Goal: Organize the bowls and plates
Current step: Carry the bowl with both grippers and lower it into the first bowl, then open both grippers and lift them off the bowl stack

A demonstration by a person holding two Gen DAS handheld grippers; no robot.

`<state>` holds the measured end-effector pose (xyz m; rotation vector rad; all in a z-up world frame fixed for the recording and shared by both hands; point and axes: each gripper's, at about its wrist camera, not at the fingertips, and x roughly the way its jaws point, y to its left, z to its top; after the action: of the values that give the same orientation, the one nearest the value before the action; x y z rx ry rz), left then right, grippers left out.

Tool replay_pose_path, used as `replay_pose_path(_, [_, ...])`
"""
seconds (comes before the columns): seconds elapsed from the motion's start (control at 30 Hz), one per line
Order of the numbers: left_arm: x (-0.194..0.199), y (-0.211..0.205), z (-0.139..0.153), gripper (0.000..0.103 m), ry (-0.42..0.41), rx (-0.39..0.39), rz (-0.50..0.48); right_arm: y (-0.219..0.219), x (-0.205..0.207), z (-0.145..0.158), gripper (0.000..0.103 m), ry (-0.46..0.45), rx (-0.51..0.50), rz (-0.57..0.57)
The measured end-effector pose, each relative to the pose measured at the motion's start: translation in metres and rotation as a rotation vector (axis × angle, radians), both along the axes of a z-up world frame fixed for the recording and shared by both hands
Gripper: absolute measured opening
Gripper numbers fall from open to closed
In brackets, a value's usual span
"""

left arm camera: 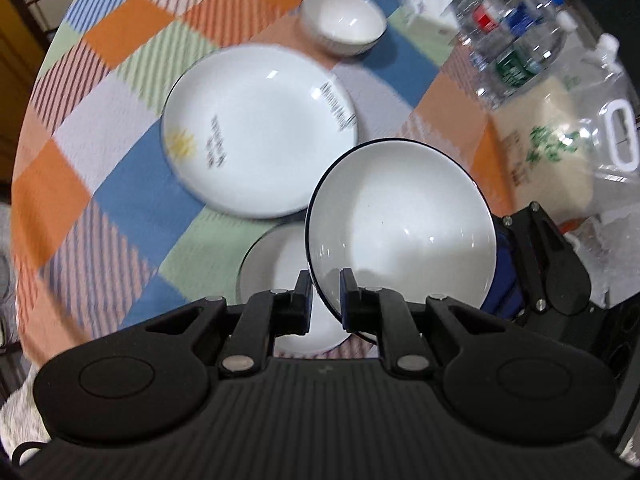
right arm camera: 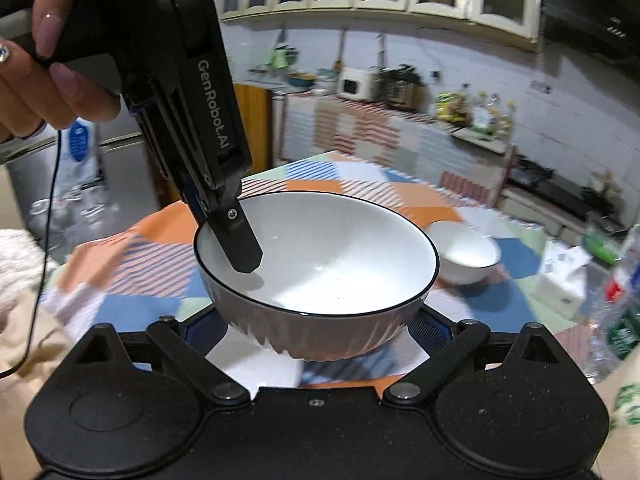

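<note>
While L jaws pinch rim, bowl [left arm camera: 400,224] empty.

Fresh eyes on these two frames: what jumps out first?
The big white dark-rimmed bowl hangs in the air over the checked orange-blue-green tablecloth, the left tool pinching its near rim and the right tool's spread fingers flanking its ribbed base. Behind it on the cloth lie a white plate with printed lettering and a smaller white bowl; clear plastic water bottles crowd the table's right edge.
</note>
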<state>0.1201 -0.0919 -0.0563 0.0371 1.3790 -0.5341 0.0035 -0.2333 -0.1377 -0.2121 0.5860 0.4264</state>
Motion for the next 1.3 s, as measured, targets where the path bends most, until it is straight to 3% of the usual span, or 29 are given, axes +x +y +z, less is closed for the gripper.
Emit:
replay_pose_path(0.37, [-0.006, 0.017, -0.050, 0.012, 0.094, 0.107, 0.025, 0.026, 0.003, -0.034, 0.099, 0.154, 0.023, 0.090])
replay_pose_path(0.53, [-0.009, 0.013, -0.065, 0.012, 0.096, 0.137, -0.022, 0.030, 0.007, -0.044, 0.099, 0.232, 0.034, 0.101])
replay_pose_path(0.77, [-0.010, 0.010, -0.077, 0.014, 0.112, 0.170, -0.037, 0.043, 0.005, -0.049, 0.098, 0.211, -0.074, 0.123])
replay_pose_path(0.87, [-0.014, 0.004, -0.081, 0.020, 0.066, 0.196, -0.064, 0.046, 0.003, -0.049, 0.099, 0.200, -0.112, 0.127])
replay_pose_path(1.07, [-0.023, -0.005, -0.088, 0.026, 0.007, 0.230, -0.097, 0.049, 0.004, -0.048, 0.101, 0.201, -0.134, 0.124])
replay_pose_path(1.3, [-0.019, 0.001, -0.070, 0.031, -0.021, 0.186, -0.093, 0.038, 0.004, -0.045, 0.100, 0.207, -0.103, 0.120])
